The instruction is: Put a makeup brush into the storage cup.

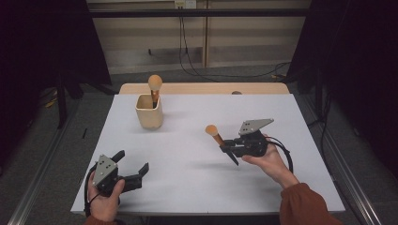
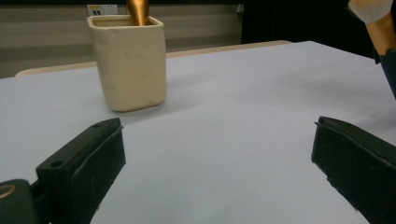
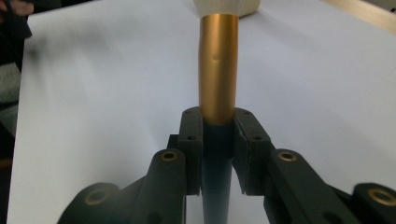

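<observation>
Clamping a brush (image 3: 217, 79), right tongs (image 3: 217, 128) closed; left tongs (image 2: 215, 154) gape empty.

Your right tongs (image 1: 225, 149) are matte black, two-jawed, topped by a grey three-cornered plate with small dark holes; brass-coloured pivot pins show at the jaw links. A black cable loops behind them. Your left tongs (image 1: 133, 164) match. Your right forearm wears a rust-orange sleeve (image 1: 305, 206).

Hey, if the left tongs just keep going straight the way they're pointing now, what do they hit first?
Probably the cream cup. In the left gripper view it stands ahead of the open left tongs, a little left of centre, with bare table between. Depth is unclear, so they might just slip past its right side.
</observation>
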The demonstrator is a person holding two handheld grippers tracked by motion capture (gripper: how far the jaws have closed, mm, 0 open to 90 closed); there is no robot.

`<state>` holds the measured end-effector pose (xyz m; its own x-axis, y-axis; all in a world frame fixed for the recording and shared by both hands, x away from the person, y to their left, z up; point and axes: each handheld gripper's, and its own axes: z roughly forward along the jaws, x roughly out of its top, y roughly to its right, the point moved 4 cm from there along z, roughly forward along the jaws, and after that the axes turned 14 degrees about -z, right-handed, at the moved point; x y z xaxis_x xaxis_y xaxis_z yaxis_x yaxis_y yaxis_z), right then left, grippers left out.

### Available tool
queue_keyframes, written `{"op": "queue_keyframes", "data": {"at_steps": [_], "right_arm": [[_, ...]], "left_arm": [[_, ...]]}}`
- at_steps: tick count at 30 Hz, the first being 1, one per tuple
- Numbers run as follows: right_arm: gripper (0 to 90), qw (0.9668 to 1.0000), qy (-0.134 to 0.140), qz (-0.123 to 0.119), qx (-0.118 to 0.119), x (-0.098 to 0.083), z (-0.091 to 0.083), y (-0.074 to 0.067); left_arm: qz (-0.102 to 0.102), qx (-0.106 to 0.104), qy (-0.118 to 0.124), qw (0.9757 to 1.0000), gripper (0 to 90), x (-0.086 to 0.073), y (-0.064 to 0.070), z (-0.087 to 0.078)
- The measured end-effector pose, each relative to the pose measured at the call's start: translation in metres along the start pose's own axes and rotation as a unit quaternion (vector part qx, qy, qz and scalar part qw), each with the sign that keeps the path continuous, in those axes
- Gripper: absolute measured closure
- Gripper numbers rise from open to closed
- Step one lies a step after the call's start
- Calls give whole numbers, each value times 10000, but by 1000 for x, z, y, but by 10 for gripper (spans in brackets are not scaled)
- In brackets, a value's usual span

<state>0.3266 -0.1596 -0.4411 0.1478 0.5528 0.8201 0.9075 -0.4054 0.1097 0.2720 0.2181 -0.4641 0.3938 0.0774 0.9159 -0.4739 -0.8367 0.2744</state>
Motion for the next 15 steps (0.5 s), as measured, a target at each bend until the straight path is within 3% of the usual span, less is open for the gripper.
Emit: {"op": "queue_keyframes", "data": {"at_steps": [4, 11, 15], "right_arm": [[747, 9993, 275, 63, -234, -2, -4, 0], [747, 9979, 570, 110, -301, -6, -6, -3], [747, 9961, 794, 174, -339, -7, -7, -7]], "left_arm": [[-21, 18, 16, 10000, 27, 0, 1, 0], [-98, 74, 139, 9998, 25, 4, 2, -4], [-99, -15, 168, 9998, 25, 7, 7, -4]]}}
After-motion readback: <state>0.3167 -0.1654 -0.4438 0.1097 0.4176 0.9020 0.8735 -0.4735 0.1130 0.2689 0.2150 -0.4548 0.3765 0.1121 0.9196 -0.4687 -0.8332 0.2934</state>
